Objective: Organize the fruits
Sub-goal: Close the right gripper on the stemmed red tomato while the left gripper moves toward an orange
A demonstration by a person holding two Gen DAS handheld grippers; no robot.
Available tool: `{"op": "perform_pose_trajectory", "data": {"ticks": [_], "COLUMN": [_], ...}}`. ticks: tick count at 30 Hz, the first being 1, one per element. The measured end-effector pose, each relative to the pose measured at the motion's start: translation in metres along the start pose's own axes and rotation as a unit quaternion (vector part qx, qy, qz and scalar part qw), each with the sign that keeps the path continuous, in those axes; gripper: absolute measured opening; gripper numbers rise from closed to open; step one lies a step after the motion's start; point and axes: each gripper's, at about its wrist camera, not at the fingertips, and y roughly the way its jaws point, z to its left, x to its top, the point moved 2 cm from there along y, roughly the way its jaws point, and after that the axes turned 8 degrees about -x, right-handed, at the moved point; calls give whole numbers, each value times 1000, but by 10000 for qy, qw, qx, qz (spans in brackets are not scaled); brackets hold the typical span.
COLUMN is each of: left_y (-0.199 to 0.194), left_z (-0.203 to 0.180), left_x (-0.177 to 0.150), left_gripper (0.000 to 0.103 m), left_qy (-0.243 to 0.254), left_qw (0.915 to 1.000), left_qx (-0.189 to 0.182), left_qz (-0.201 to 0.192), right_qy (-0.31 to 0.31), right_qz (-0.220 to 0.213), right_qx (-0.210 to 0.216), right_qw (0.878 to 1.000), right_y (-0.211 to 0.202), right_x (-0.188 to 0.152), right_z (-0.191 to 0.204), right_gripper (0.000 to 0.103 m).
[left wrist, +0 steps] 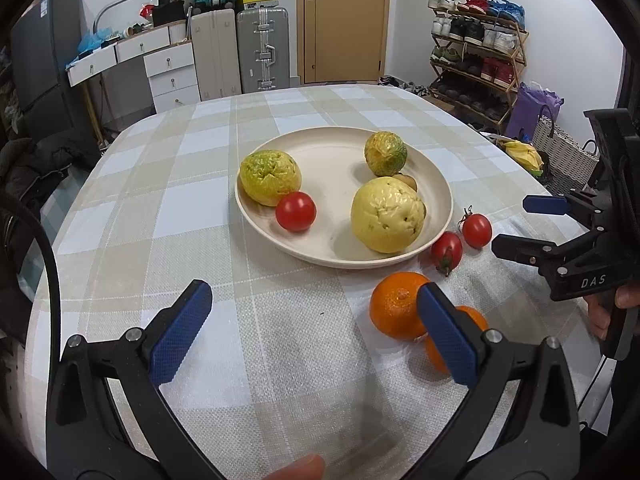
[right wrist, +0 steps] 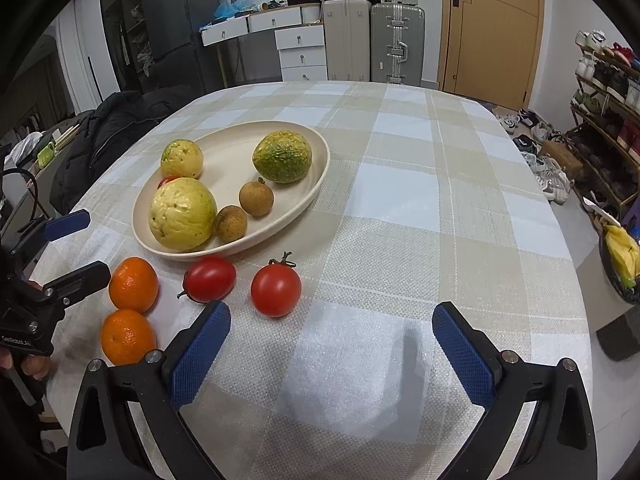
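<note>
Both tools are hanging spread and holding nothing: the left tool (left wrist: pixel 314 320) low over the counter (right wrist: pixel 400 200), the right tool (right wrist: pixel 332 344) likewise. Beyond them the cream plate (left wrist: pixel 436 176) is carrying three yellow-green fruits (left wrist: pixel 387 214), one tomato (left wrist: pixel 296 211) and two small brown fruits (right wrist: pixel 256 199). Two oranges (right wrist: pixel 133 284) are lying on the cloth just before the plate, right beside the left tool's right finger. Two loose tomatoes (right wrist: pixel 276 290) are sitting near the plate's rim, just ahead of the right tool's left finger.
</note>
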Motion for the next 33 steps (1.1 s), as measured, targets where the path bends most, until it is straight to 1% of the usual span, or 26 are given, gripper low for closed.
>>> {"op": "perform_pose_trajectory", "data": {"ticks": [3,9,12,14,15,16,17,18,19,21,24,26,33], "left_y": [1,2,2,2,3,3,4,4,4,4,4,4,3], "left_z": [1,1,1,1,2,2,2,2,2,2,2,2,2], "left_x": [0,-1,-1,-1,0,0,0,0,0,-1,-1,-1,-1], "left_gripper": [102,102,102,102,102,102,102,102,102,102,102,102,102], "left_qy": [-20,-38,-45,-44,-51,-59,-63,-61,-55,-39,-45,-46,-36], "left_qw": [10000,10000,10000,10000,10000,10000,10000,10000,10000,10000,10000,10000,10000], "left_qx": [-5,-10,-12,-2,3,-1,-8,-6,3,13,12,12,7], "left_qz": [19,35,40,34,34,36,39,36,38,32,38,34,36], "right_qy": [-21,36,-6,-51,-97,-140,-203,-257,-310,-308,-301,-295,-344], "right_qz": [39,116,129,134,146,163,191,209,221,188,182,172,139], "right_qx": [-136,-86,-58,-23,-8,-12,-35,-78,-122,-107,-99,-90,-66], "right_qw": [9999,9999,9999,9999,9998,9998,9996,9994,9992,9993,9993,9994,9993], "right_y": [3,5,6,6,7,8,10,11,13,12,13,12,12], "right_x": [-1,-2,-2,-2,-2,-2,-3,-4,-4,-4,-3,-2,0], "right_z": [2,2,6,10,13,15,18,20,21,22,22,22,27], "right_gripper": [103,102,100,93,92,88,81,78,77,72,68,61,50]}}
